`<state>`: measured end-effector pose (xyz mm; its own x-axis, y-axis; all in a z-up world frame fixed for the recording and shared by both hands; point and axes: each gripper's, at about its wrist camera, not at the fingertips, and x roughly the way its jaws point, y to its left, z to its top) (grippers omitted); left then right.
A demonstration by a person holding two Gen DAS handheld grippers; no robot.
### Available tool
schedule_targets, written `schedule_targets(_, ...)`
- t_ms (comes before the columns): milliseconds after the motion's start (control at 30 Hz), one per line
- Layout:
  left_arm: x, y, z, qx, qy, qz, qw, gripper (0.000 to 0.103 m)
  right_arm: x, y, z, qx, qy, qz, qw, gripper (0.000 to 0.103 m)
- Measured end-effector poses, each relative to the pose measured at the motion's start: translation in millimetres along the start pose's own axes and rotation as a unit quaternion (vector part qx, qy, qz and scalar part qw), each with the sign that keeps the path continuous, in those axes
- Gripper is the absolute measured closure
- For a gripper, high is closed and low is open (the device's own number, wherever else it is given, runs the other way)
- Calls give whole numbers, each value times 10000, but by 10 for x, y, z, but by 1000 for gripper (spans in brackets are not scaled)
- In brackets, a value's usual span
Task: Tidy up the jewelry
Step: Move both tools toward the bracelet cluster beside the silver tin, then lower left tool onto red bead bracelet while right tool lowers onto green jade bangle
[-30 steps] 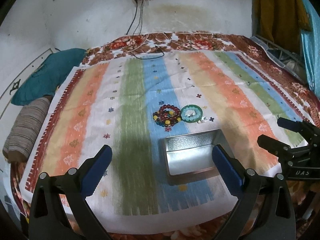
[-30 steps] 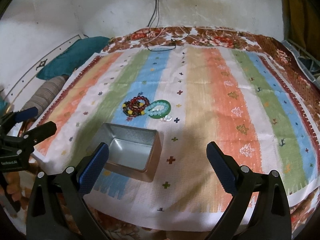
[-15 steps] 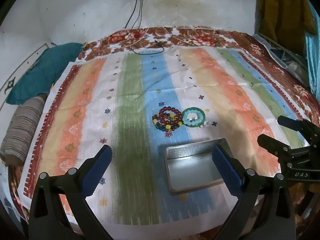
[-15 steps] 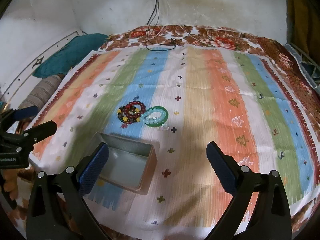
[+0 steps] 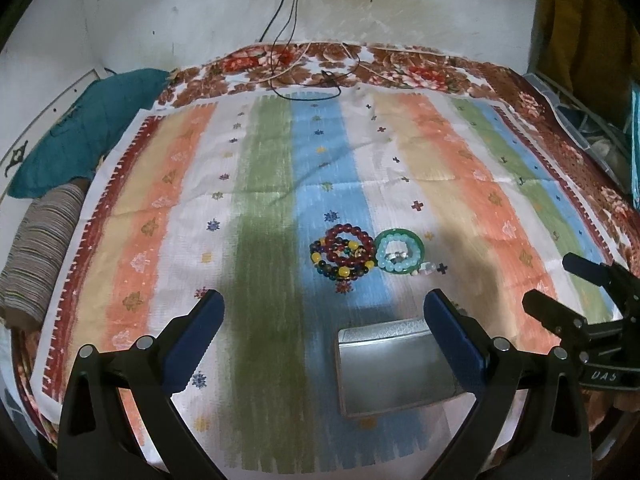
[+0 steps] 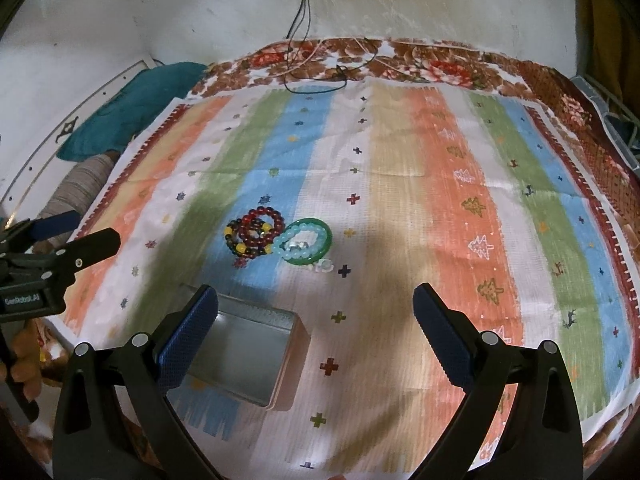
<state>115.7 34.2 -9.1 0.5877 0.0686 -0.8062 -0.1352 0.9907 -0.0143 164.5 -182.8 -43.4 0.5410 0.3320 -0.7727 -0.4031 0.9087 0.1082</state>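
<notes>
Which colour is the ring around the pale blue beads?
Green ring, clearest in the right wrist view.

Both wrist cameras look down and forward over the bed's striped cloth point(image 5: 264, 184) toward the wall — left from the left, right from the right. They share the bracelets point(image 5: 346, 252) and tin point(image 6: 248, 354), near the tongs.

Beaded bracelets point(image 5: 345, 254): dark red and multicoloured loops lying flat, overlapping, on the blue stripe.
Green bangle point(image 5: 400, 255): lying flat, pale aqua beads inside, touching the bracelets' right side.
Metal tin point(image 5: 390, 366): sitting open, nearer than the jewelry.
</notes>
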Motion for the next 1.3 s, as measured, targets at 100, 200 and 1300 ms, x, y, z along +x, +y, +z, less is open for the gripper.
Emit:
schedule_targets(100,56,7,50,-57,46,-16,10000,6,45,-11,35,15,41,-11,10000,4)
schedule_targets(200,122,5,100,-72,95,-5,9999,6,111,-32,84,47,104,-30,9999,4)
schedule_targets(1300,1011,39,471,-55,772,77,9970,6,795,-161,328,36,717,-333,9969,4)
